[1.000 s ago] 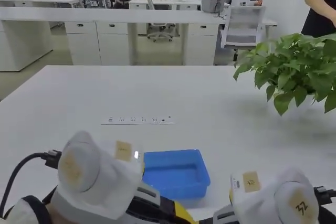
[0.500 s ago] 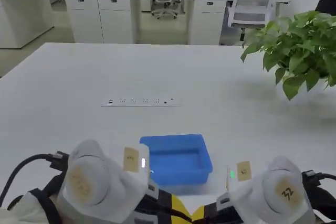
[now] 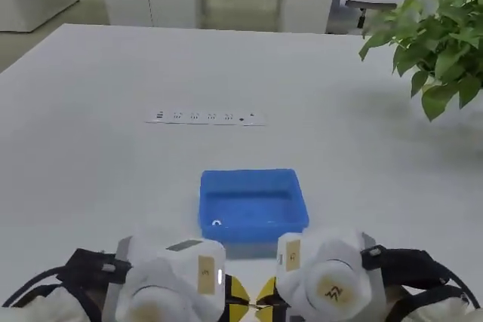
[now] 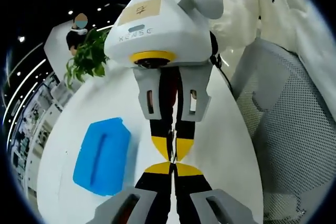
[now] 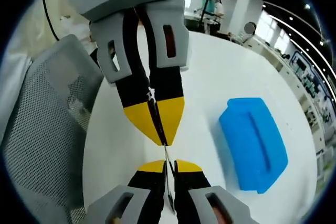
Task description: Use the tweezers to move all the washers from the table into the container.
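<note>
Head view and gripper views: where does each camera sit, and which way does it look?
Head view: on the person's head, looking forward and down at the white table and blue container; left gripper and right gripper below.
Left gripper view: on the left gripper, facing the right gripper tip to tip; white clothing behind.
Right gripper view: on the right gripper, facing the left one, tweezers between them.
Both gripper views share the container and mesh chair.

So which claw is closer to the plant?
Right. The right claw is on the same side as the plant; the left claw faces it from the other side, tips nearly touching.
</note>
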Action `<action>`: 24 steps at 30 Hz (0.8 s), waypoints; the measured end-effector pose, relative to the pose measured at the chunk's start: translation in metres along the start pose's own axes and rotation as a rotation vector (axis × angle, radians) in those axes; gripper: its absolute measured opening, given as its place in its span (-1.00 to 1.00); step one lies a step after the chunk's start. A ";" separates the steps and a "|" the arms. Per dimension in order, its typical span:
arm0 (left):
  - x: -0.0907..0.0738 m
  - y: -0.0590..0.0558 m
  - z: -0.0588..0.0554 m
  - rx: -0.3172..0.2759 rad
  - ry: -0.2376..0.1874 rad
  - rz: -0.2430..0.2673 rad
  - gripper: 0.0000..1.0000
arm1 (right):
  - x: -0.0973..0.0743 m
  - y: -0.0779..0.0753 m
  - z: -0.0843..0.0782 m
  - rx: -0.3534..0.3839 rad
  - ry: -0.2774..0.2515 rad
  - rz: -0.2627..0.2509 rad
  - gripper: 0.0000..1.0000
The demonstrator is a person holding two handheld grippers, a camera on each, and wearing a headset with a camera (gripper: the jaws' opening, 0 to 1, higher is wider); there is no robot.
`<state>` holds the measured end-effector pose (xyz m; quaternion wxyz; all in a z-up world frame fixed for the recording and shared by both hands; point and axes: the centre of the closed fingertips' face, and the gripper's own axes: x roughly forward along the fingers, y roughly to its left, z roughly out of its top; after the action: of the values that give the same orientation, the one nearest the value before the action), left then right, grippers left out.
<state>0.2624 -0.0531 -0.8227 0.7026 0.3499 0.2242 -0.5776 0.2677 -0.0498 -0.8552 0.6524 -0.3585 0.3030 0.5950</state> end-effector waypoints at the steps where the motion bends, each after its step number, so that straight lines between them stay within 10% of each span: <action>1: 0.001 0.000 -0.006 -0.005 0.024 -0.002 -1.00 | 0.002 0.000 -0.001 -0.011 0.001 -0.002 -0.97; 11: 0.013 0.004 -0.029 -0.007 0.075 -0.028 -1.00 | 0.010 -0.006 -0.005 0.091 -0.032 -0.056 -0.85; 24: 0.028 0.003 -0.045 0.006 0.168 -0.095 -1.00 | -0.075 0.009 -0.005 0.479 -0.244 -0.286 -0.57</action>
<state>0.2762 -0.0371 -0.8712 0.6522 0.3882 0.2969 -0.5794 0.2512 -0.0955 -0.7968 0.8270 -0.1595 0.3008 0.4474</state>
